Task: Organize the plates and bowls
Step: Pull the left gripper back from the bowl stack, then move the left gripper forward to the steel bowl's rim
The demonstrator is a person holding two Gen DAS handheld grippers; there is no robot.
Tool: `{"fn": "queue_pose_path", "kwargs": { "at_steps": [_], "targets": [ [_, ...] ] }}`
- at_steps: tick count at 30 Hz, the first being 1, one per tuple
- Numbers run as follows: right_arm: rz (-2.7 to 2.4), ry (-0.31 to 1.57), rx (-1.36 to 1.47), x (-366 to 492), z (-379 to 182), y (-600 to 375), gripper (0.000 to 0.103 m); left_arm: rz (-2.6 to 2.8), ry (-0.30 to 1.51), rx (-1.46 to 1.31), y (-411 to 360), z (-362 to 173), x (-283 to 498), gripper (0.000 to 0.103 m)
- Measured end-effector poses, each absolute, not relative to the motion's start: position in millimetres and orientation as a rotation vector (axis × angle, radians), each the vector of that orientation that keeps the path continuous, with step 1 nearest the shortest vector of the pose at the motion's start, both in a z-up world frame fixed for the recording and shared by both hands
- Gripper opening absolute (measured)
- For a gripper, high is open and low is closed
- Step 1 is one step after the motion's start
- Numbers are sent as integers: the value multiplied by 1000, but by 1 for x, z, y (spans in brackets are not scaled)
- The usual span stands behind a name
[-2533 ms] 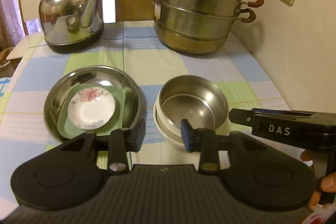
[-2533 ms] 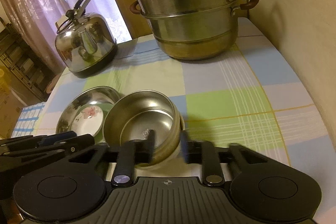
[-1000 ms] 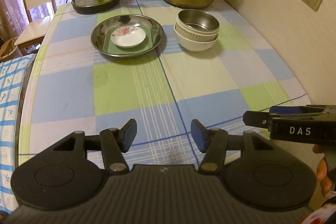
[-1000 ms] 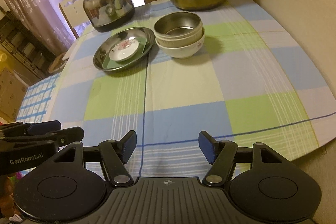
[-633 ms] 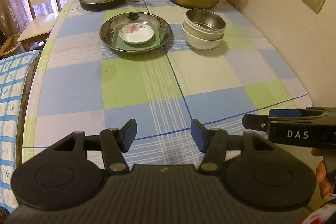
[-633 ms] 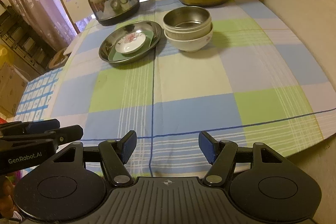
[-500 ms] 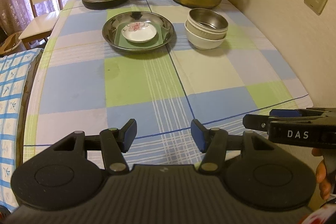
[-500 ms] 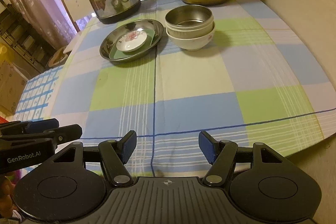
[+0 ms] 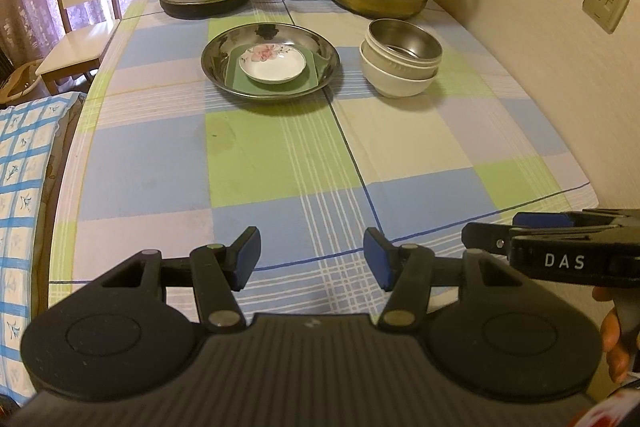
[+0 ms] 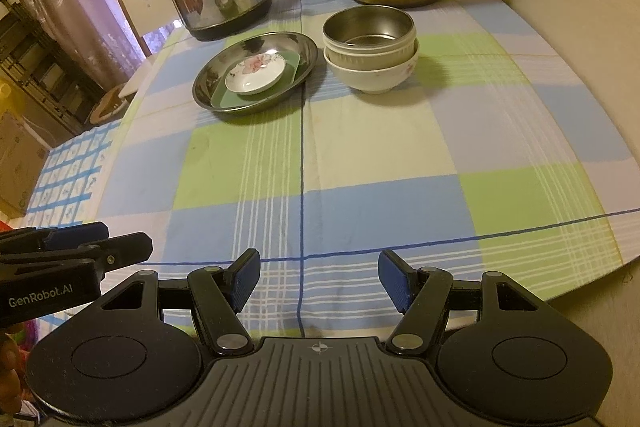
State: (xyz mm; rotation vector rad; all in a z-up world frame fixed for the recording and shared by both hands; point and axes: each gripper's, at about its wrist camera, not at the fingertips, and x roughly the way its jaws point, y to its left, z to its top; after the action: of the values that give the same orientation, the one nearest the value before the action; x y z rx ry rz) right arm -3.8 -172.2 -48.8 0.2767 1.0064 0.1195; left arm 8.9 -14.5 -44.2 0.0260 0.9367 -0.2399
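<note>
The left gripper [image 9: 311,259] and the right gripper [image 10: 319,279] both have their fingers spread, with nothing between them, above the near edge of the bench [image 9: 280,163]. Far from them, a steel plate [image 9: 270,61] holds a green square plate [image 9: 312,85] and a flowered saucer [image 9: 273,62]. Just beside it stand 3 nested bowls [image 9: 400,61], steel one on top.
</note>
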Motion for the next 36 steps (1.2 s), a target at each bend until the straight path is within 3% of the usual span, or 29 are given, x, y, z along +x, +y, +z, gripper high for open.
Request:
{"fn": "queue_pose_path", "kwargs": {
  "at_steps": [19,36],
  "targets": [
    [70,1022,262,12,-59,-187,65,-260,950,-27,-22,-58,44,55],
    [61,936,247,120,-55,-252,65,-312,879,-80,-77,-54,151,54]
  ]
}}
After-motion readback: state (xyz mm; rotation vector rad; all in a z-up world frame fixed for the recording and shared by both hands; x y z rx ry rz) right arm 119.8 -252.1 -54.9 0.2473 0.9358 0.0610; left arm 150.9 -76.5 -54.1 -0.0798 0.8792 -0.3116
